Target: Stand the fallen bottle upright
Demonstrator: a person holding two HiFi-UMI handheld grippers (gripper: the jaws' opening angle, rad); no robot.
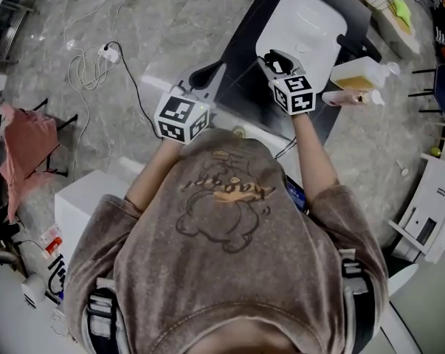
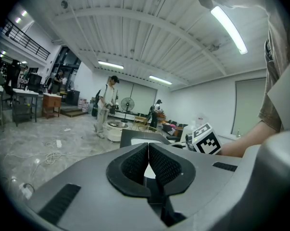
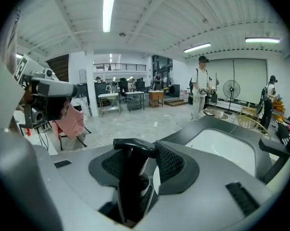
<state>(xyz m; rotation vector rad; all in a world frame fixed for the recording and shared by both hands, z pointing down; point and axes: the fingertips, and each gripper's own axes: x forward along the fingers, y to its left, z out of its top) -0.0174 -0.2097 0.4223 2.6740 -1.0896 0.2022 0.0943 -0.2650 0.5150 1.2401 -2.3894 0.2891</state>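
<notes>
My right gripper clamps the black pump bottle near its top, over the counter's near edge; probably light, slick; left gripper closed, empty.

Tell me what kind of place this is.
Probably a large indoor workshop or lab hall: loose cables trail over the stone floor, work tables line the far side, and strip lights run along a high ribbed ceiling.
</notes>
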